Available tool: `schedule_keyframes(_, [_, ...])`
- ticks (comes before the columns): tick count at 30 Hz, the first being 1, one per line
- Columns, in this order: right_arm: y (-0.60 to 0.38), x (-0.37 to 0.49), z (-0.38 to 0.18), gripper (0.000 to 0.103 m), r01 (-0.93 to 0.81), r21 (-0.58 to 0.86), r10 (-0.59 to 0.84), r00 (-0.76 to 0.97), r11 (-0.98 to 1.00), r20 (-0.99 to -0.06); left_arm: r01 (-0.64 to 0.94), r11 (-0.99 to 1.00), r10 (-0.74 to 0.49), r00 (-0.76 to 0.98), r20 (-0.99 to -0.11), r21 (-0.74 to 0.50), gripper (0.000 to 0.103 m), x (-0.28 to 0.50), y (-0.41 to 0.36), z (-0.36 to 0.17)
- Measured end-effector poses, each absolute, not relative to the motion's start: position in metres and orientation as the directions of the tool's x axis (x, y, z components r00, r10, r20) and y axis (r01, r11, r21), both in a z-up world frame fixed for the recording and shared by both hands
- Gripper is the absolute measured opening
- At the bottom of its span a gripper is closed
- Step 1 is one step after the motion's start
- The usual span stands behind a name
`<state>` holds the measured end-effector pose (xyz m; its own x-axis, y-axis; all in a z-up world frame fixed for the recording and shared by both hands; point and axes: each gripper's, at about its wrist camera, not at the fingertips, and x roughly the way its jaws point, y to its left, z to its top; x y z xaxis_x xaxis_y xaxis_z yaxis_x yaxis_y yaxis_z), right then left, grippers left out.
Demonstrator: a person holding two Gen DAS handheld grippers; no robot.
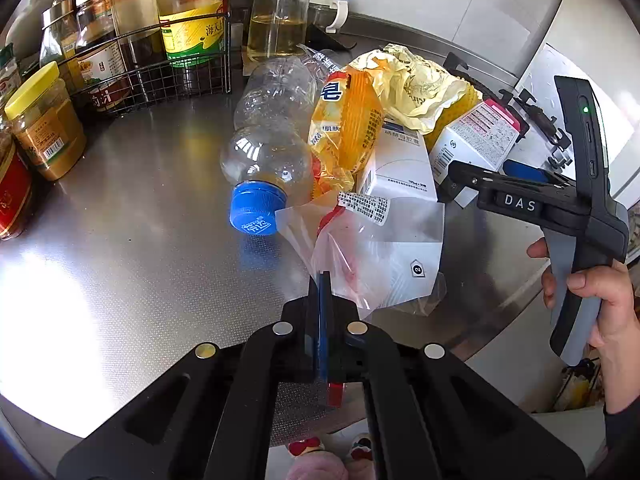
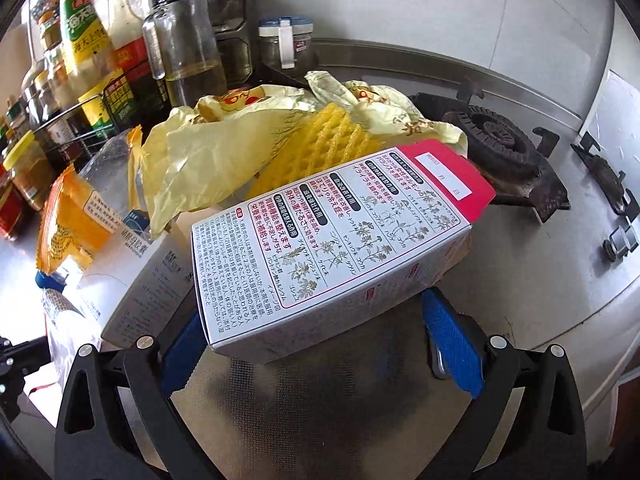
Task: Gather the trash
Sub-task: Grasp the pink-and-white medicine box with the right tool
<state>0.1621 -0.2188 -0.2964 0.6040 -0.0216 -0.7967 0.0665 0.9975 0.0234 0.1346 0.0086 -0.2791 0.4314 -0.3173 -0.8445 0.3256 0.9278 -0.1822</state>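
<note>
Barely begun: the left tool (image 1: pixel 322 300) is pinching a clear crinkled plastic bag (image 1: pixel 376 252) on the steel surface (image 1: pixel 140 248). The right tool (image 2: pixel 316 340) is spread around the pink-and-white printed carton (image 2: pixel 332 240), seemingly ungripped; the rest lies heaped.

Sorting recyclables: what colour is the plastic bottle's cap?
Blue; the cap on the plastic bottle shows best in the left wrist view.

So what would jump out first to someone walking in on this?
Probably the heap of trash on the steel counter: an empty plastic bottle with a blue cap lying on its side, an orange wrapper and a crumpled yellow bag behind. The left gripper pinches a clear plastic bag in front, while the open right gripper straddles a pink-and-white box beside the stove burner.
</note>
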Motion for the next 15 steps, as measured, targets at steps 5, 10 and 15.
schedule_keyframes(5, [-0.230,0.158,-0.296,0.100,0.095,0.023,-0.038,0.592,0.995,-0.805,0.332,0.924,-0.327,0.430,-0.842,-0.190,0.000,0.138,0.005,-0.278])
schedule_keyframes(10, [-0.249,0.141,-0.298,0.100,0.135,0.041,-0.046,0.585,0.990,-0.810,0.355,0.914,-0.343,0.423,-0.839,-0.196,0.000,0.140,-0.004,-0.275])
schedule_keyframes(15, [-0.269,0.128,-0.297,0.100,0.187,0.094,-0.041,0.612,0.978,-0.790,0.377,0.904,-0.360,0.419,-0.833,-0.201,0.000,0.136,-0.014,-0.273])
